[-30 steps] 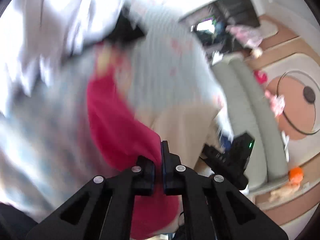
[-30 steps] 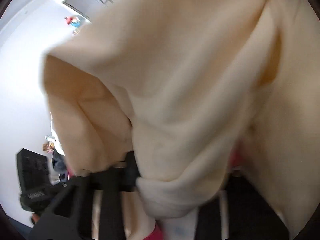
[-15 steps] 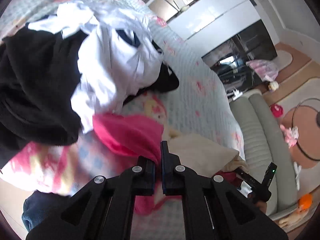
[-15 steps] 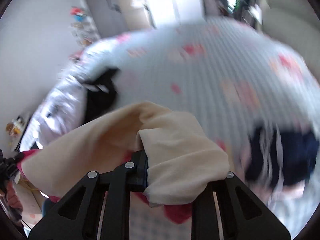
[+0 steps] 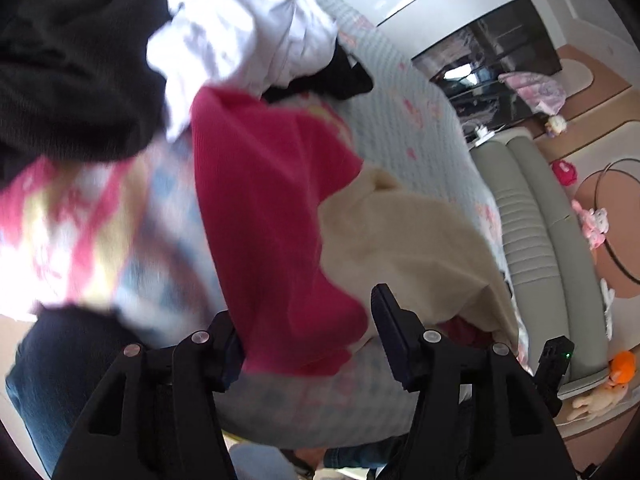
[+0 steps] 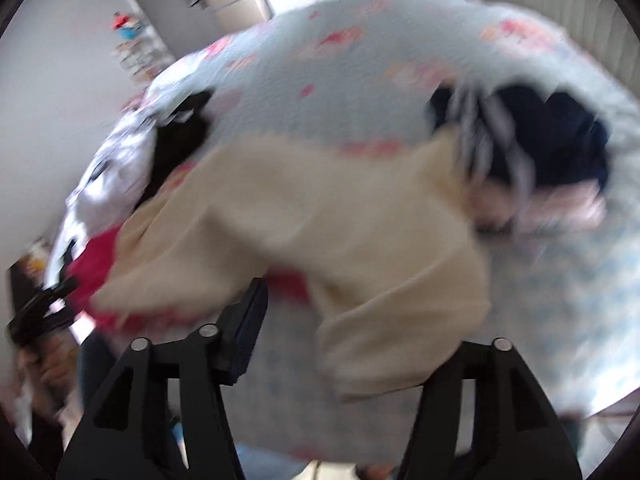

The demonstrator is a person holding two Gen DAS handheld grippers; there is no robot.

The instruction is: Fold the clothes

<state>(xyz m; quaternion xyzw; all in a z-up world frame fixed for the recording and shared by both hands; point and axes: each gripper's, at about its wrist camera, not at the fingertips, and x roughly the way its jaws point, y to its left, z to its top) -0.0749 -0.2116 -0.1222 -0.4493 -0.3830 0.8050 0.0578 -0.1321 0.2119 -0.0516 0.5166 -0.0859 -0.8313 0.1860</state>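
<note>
No brand, label or writing can be read on any garment or on the bedding; both views are smeared by motion.

The left tongs (image 5: 308, 320) are spreading, their jaws standing wide. The lower hem of the pink garment (image 5: 264, 216) hangs between them, brushing the pad at 7 o'clock, while the pad at 5 o'clock stands clear of the cloth. The pink garment runs up toward 12 o'clock, and the cream garment (image 5: 404, 240) lies over its edge at 3 o'clock. Both rest on the bed (image 5: 404, 120), with its pale blue quilt printed in pink. A heap of black clothing (image 5: 68, 80) and a white garment (image 5: 240, 20) fill the span from 10 to 12 o'clock.

The right tongs (image 6: 356, 332) are also spreading, jaws wide. A fold of the cream garment (image 6: 320, 224) droops over the finger at 5 o'clock and hides its pad, so I cannot tell whether cloth touches it; the pad at 7 o'clock is bare. In that view a navy garment with white stripes (image 6: 552, 140) lies on the quilt at 2 o'clock, just beside the cream one, and the pink garment (image 6: 96, 268) peeks out at 9 o'clock.
</note>
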